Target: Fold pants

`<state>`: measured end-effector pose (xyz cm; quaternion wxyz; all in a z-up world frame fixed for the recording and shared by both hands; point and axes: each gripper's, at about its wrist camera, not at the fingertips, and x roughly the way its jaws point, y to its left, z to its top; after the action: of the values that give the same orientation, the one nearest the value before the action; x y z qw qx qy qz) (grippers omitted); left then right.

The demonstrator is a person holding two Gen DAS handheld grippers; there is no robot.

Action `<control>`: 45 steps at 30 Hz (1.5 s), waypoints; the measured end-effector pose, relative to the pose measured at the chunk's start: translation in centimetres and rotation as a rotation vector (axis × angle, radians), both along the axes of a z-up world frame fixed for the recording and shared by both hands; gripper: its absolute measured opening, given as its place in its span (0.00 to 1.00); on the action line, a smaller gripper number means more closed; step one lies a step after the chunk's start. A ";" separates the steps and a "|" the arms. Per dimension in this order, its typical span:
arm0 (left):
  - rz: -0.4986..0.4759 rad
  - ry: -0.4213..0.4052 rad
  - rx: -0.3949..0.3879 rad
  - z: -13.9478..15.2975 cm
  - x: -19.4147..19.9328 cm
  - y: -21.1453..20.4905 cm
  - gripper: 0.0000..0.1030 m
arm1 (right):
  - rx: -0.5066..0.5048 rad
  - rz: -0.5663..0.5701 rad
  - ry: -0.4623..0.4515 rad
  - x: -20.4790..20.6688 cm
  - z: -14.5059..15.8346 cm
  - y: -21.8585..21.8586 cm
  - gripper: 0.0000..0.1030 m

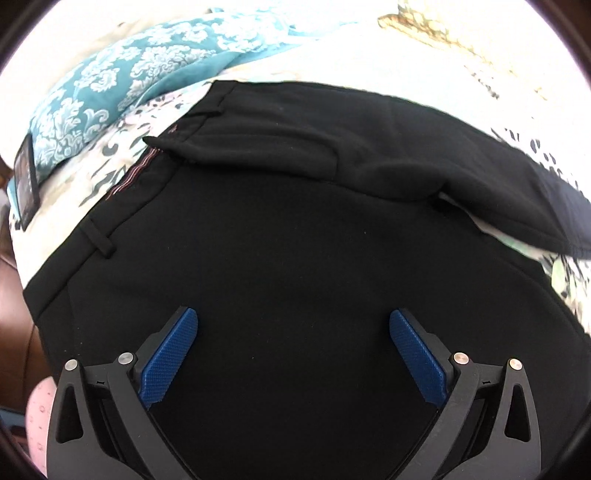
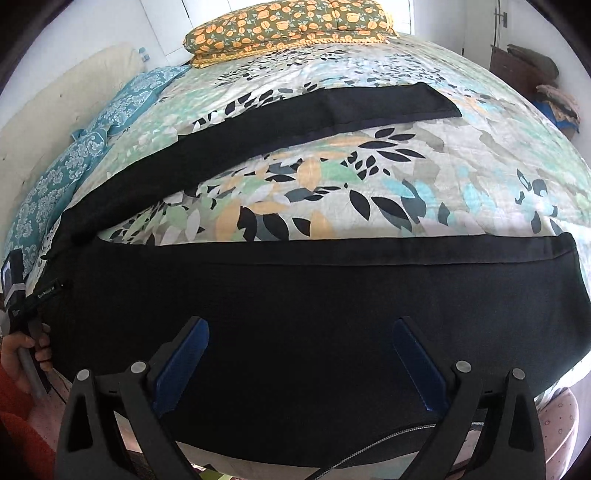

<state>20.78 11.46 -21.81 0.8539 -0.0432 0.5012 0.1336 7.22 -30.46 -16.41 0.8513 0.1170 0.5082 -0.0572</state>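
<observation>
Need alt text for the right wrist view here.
Black pants lie spread on a leaf-print bedspread, legs splayed apart, with the open right hand-held gripper over the nearer leg. An orange floral pillow sits at the far end.

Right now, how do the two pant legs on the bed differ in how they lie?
The near leg runs straight across the bedspread just ahead of the right tool, while the far leg angles away toward the orange floral pillow. The near leg looks far broader; the far leg looks narrower. Both are black and lie flat.
</observation>
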 end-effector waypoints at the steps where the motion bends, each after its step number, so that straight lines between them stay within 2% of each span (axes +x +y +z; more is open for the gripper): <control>1: -0.008 -0.009 0.003 -0.1 -0.2 -0.1 1.00 | 0.005 -0.011 0.010 0.0 -0.3 -0.3 0.96; 4: -0.033 0.027 -0.002 0.7 -0.3 -0.2 0.99 | 0.028 -0.031 0.027 -0.3 -0.9 -0.8 0.97; 6: -0.033 -0.014 -0.009 1.9 -0.2 0.1 0.99 | 0.027 -0.028 0.036 -0.5 -1.1 -0.9 0.98; 8: -0.039 -0.084 0.017 3.3 0.5 0.4 0.99 | 0.018 -0.017 0.045 -0.4 -1.3 -0.8 0.99; 10: -0.017 -0.090 0.036 3.7 2.2 0.9 0.99 | 0.005 -0.008 0.057 -0.3 -1.5 -0.6 1.00; 12: 0.025 -0.038 0.039 2.9 4.6 1.8 0.99 | -0.003 -0.007 0.062 -0.3 -1.7 -0.5 1.00; 13: 0.044 0.014 0.034 1.8 5.8 2.2 1.00 | -0.007 -0.007 0.065 -0.3 -1.8 -0.5 1.00; 14: 0.041 0.066 -0.005 0.5 6.6 2.7 1.00 | -0.009 -0.007 0.066 -0.3 -1.9 -0.4 1.00; 15: 0.038 0.053 -0.031 0.1 6.7 3.1 1.00 | -0.010 -0.007 0.066 -0.4 -2.0 -0.3 1.00; 16: 0.022 -0.018 -0.022 0.3 6.1 3.0 1.00 | -0.013 -0.006 0.066 -0.4 -2.0 -0.3 1.00; 19: 0.016 -0.060 0.020 0.4 5.1 2.3 1.00 | -0.034 0.001 0.063 -0.6 -2.3 0.0 1.00; 25: 0.016 -0.063 0.004 0.6 4.1 1.8 1.00 | -0.126 0.027 0.083 -0.4 -2.8 1.2 1.00; 45: 0.017 -0.064 0.005 0.4 4.5 2.1 1.00 | -0.124 0.026 0.073 -0.6 -2.8 1.3 1.00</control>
<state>25.23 13.57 -21.38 0.8685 -0.0493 0.4729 0.1405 6.58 -29.17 -19.21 0.8385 0.0554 0.5358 -0.0816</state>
